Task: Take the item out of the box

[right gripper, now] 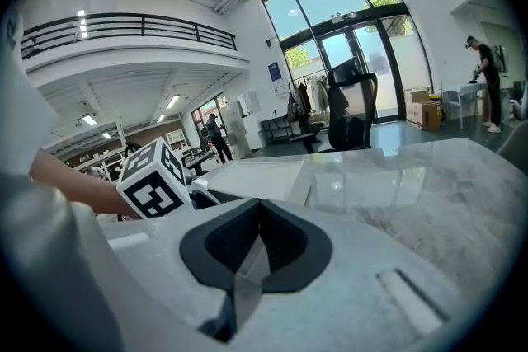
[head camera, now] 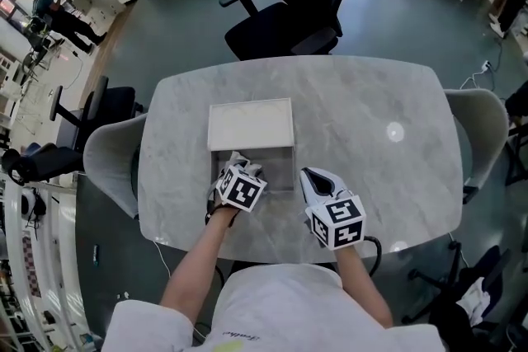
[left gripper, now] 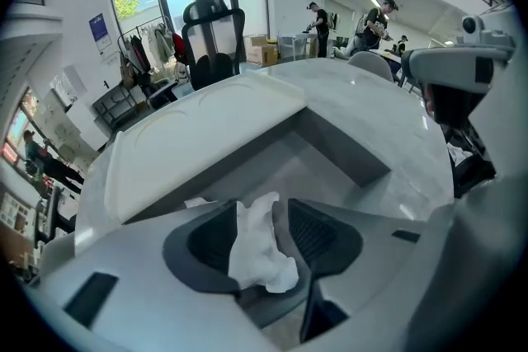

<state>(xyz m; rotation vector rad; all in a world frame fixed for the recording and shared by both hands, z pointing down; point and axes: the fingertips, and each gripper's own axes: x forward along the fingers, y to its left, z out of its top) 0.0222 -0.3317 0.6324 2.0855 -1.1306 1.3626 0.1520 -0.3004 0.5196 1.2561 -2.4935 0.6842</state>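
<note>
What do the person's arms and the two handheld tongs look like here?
The left tongs and right tongs are white moulded shells with dark ribbed pads. Each carries a white cube printed with black square markers. The person wears a white short-sleeved top; forearms are bare.

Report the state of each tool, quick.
Left tool: open, crumpled white tissue between its jaws, not gripped.
Right tool: closed, empty.

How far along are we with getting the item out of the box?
Done: the white lid of the shallow grey box lies folded back. In hand: a crumpled white tissue sits between the left gripper's open jaws at the box's near edge. Left: laying it on the marble table. The right gripper is shut, empty.
</note>
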